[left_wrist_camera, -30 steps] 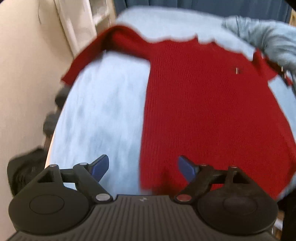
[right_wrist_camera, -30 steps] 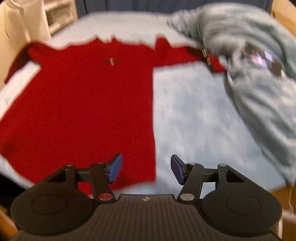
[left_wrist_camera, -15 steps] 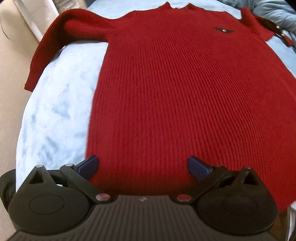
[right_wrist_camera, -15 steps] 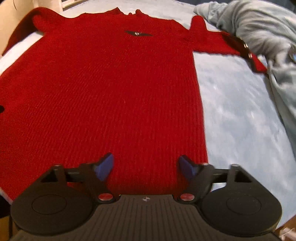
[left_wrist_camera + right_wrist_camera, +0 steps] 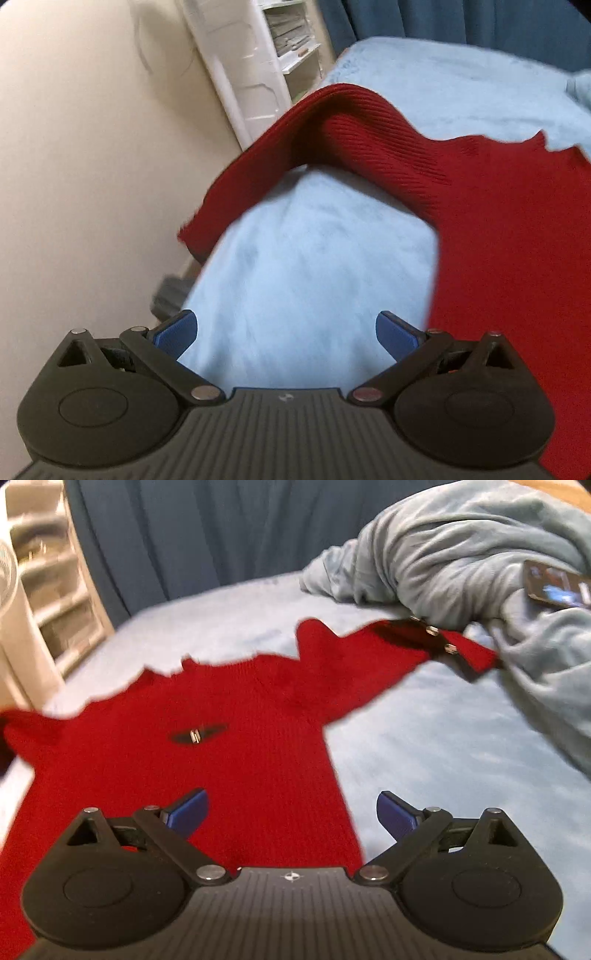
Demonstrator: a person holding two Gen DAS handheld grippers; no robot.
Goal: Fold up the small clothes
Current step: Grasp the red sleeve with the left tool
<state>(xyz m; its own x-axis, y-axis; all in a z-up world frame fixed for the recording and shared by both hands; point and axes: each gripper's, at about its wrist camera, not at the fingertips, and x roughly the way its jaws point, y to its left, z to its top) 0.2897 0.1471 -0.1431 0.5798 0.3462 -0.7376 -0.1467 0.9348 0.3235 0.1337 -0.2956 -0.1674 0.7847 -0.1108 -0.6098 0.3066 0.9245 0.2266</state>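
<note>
A red knit sweater lies flat, front up, on a light blue bed cover, with a small dark logo on its chest. Its left sleeve hangs over the bed's left edge. Its right sleeve reaches toward a heap of bedding and ends in a dark cuff tab. My left gripper is open and empty above bare cover, left of the sweater's body. My right gripper is open and empty above the sweater's right side edge.
A crumpled grey-blue blanket is heaped at the right with a phone on it. A white drawer unit and a beige wall stand left of the bed. A dark blue curtain hangs behind.
Both grippers have pulled back from low over the sweater's hem and swung outward: the left toward the left sleeve, the right toward the sweater's right edge. Both stay open.
</note>
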